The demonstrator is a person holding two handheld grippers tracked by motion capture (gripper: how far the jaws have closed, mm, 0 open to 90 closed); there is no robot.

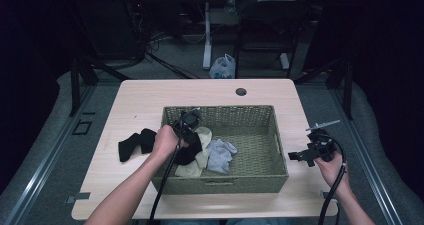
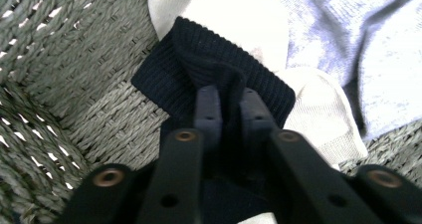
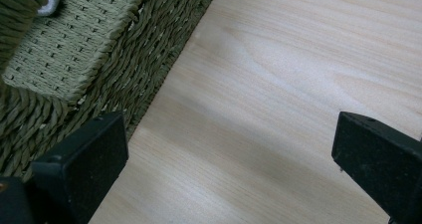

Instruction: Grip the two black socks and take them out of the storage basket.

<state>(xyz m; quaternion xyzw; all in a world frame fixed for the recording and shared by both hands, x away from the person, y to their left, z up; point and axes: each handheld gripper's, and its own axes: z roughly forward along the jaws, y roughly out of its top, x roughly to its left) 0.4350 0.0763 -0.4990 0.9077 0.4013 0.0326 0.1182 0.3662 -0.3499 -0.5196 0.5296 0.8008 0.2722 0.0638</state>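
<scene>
Left claw (image 2: 230, 104) is pinched nearly closed on the ribbed cuff of a dark navy sock (image 2: 209, 69), low inside the left end of the woven basket (image 1: 280, 150), so the work in hand looks like putting socks into the basket. The sock lies on the basket floor, partly on top of a cream sock (image 2: 239, 15), with a pale grey sock (image 2: 358, 50) just beside that. Right claw (image 3: 229, 149) hangs wide open with nothing in it, over bare worktop (image 3: 298, 59) just outside the basket's right wall; in the high view it sits at (image 1: 311, 154). Risks, as I judge them: the grip is on a bunched fold of cuff only, so if the claw lifts again the knit could slip out or drag the cream sock along, since the two touch. If the claw opens while pressed this low, the fabric may snag on a jaw tip and come back up with it. The claw is also close to the left wall of the basket, so a sideways pull could catch the weave and shift the basket. Another black sock (image 1: 135, 144) lies on the worktop left of the basket, just beside the left hand (image 1: 165, 141); the forearm and trailing cable pass near it and could sweep it. Nothing blocks the right claw.
</scene>
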